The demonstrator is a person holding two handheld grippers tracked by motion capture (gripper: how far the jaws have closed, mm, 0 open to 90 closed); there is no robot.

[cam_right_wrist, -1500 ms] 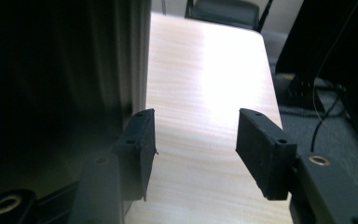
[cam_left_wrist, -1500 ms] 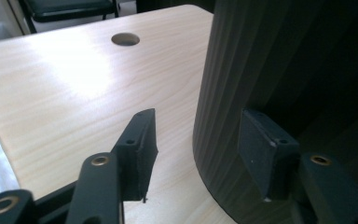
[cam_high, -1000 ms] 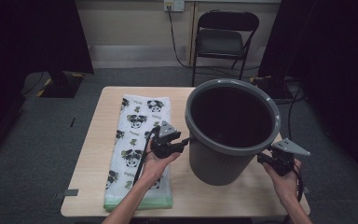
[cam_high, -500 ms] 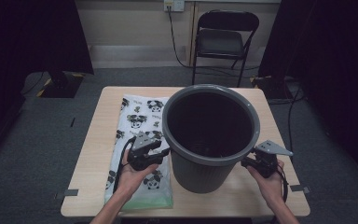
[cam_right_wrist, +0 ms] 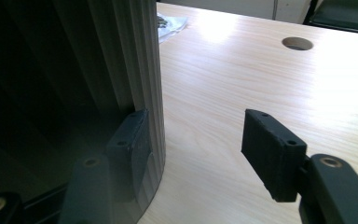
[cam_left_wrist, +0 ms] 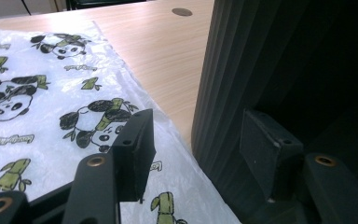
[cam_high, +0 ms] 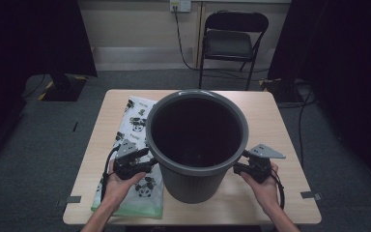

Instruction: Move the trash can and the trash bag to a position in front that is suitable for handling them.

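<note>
Bucket (cam_high: 197,145) farther left than before

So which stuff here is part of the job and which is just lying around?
In the job: grey bin, left gripper, right gripper, both pressed to its sides with jaws open.
Lying about: panda-print bag, folding chair, wall cable.
</note>
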